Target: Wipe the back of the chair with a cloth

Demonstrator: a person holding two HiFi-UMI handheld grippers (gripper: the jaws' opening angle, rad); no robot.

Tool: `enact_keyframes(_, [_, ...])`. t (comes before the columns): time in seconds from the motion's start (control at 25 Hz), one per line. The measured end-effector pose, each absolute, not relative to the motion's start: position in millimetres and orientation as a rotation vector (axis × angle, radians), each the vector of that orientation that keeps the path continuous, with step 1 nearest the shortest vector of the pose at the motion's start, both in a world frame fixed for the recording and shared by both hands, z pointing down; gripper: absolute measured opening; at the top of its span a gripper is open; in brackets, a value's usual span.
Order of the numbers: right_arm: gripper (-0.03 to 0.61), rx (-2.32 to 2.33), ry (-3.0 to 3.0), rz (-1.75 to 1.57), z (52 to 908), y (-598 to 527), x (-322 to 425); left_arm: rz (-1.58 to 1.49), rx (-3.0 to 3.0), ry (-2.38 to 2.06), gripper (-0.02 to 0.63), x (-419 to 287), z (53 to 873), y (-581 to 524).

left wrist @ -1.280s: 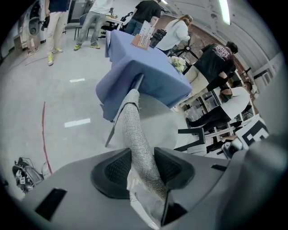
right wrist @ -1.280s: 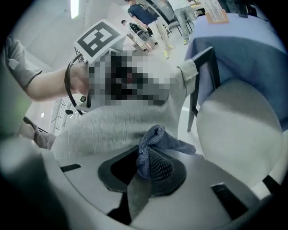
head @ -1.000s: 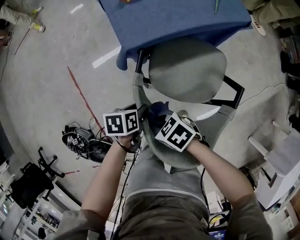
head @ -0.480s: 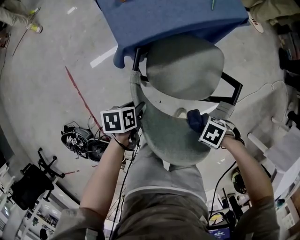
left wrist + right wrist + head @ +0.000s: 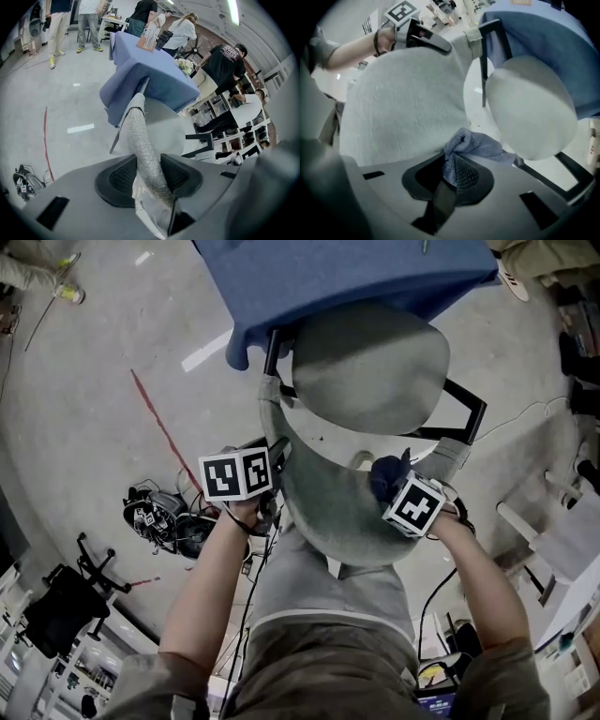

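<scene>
The grey fabric chair back [image 5: 328, 517] stands in front of me, with its round seat [image 5: 370, 367] beyond it. My left gripper [image 5: 269, 486] is shut on the chair back's left edge; in the left gripper view the woven edge [image 5: 140, 136] runs between the two pads of the left gripper [image 5: 149, 174]. My right gripper [image 5: 386, 486] is shut on a blue cloth [image 5: 386, 472] that rests against the right part of the backrest. In the right gripper view the cloth [image 5: 471, 144] bunches out of the right gripper [image 5: 452, 176] beside the chair back [image 5: 403, 103].
A table under a blue cover [image 5: 347, 273] stands just past the seat. Tangled cables and a device [image 5: 164, 521] lie on the floor at the left, and a black chair base [image 5: 70, 601] farther left. White furniture [image 5: 562, 549] is at the right. Several people [image 5: 225, 61] stand beyond the table.
My right gripper carried the blue cloth from the middle of the chair back across to its right side. The left gripper kept its hold on the left edge.
</scene>
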State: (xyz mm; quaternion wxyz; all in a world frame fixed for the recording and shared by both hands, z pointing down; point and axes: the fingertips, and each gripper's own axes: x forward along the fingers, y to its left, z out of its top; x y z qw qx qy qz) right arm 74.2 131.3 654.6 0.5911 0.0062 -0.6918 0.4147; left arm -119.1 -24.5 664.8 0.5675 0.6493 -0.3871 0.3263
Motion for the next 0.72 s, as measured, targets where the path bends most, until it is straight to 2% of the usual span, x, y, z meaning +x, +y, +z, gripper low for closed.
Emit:
enact_keyframes(0.12, [0.066,-0.011,-1.754,0.969,637.2,122.7,1.0,0.77,1.522,-0.914,0.179,-119.1,664.7,-23.7])
enact_keyframes(0.32, [0.066,0.051,-1.962,1.005,604.5,67.6,-79.9,0.77,1.524,-0.914,0.178,-119.8,664.6,-23.9])
enact_keyframes(0.52, [0.066,0.145,-2.093,1.037,584.6,34.9,-106.2,0.757,1.519,-0.911,0.179,-119.6,664.4,-25.1])
enact_keyframes(0.72, [0.066,0.108,-2.024,1.093,593.1,64.3,-79.1,0.759,1.52,-0.911,0.179,-119.0,665.5,-25.0])
